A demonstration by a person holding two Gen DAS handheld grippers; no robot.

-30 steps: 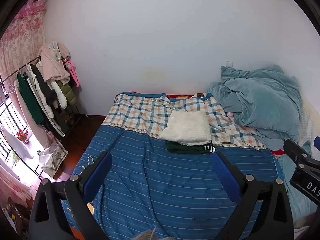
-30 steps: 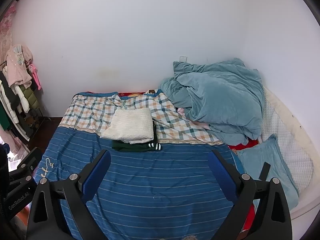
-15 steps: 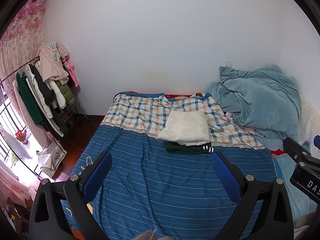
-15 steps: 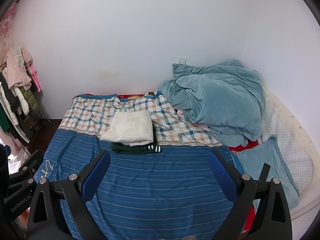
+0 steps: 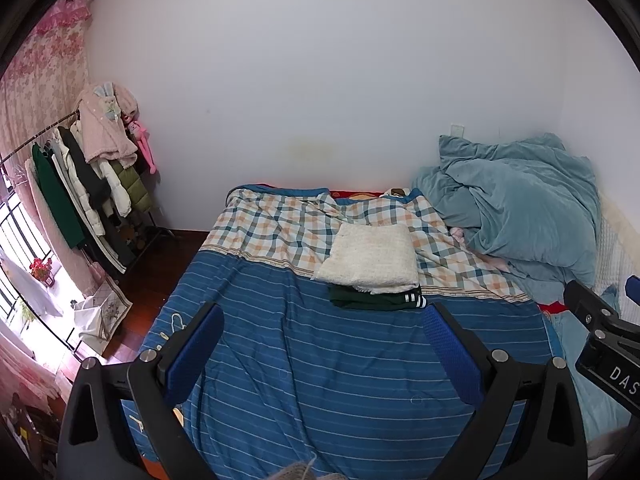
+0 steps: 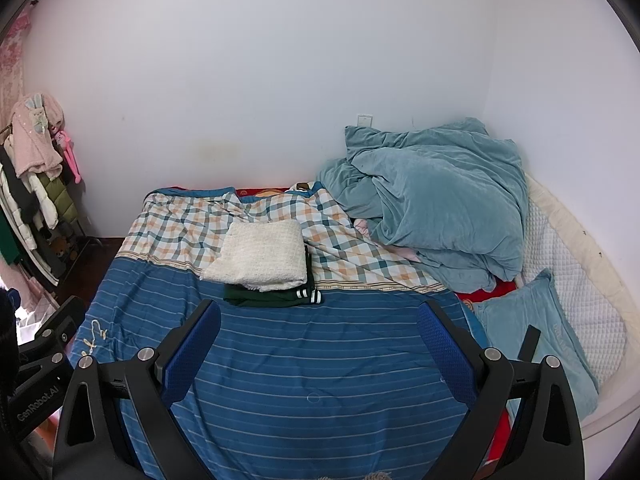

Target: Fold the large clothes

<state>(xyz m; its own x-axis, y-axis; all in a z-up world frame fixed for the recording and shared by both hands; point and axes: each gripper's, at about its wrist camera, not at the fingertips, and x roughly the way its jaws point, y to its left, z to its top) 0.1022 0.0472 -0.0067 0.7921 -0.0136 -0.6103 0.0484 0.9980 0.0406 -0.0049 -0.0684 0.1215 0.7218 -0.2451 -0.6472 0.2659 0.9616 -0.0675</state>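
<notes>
Left claw [image 5: 322,346] & right claw [image 6: 318,340] both spread wide, nothing gripped, blue ribbed pads; ahead of both, w/ a gap, fuzzy cream rectangular fold [image 5: 370,258] stacked on dark green garment [image 5: 372,300] w/ striped cuff, on blue striped bedspread [image 6: 300,360]; rumpled teal duvet [image 6: 436,196] far right.

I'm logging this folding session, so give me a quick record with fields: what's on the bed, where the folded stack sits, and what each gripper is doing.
surface: bed with blue striped cover
folded stack: cream knit lying on top of dark green garment, across the seam where the plaid cover meets the blue stripes
unfolded bedding: teal duvet heaped at the bed's right, teal pillow nearer the camera
left gripper: open, holding nothing
right gripper: open, holding nothing
off the bed: clothes rack at the left wall
</notes>
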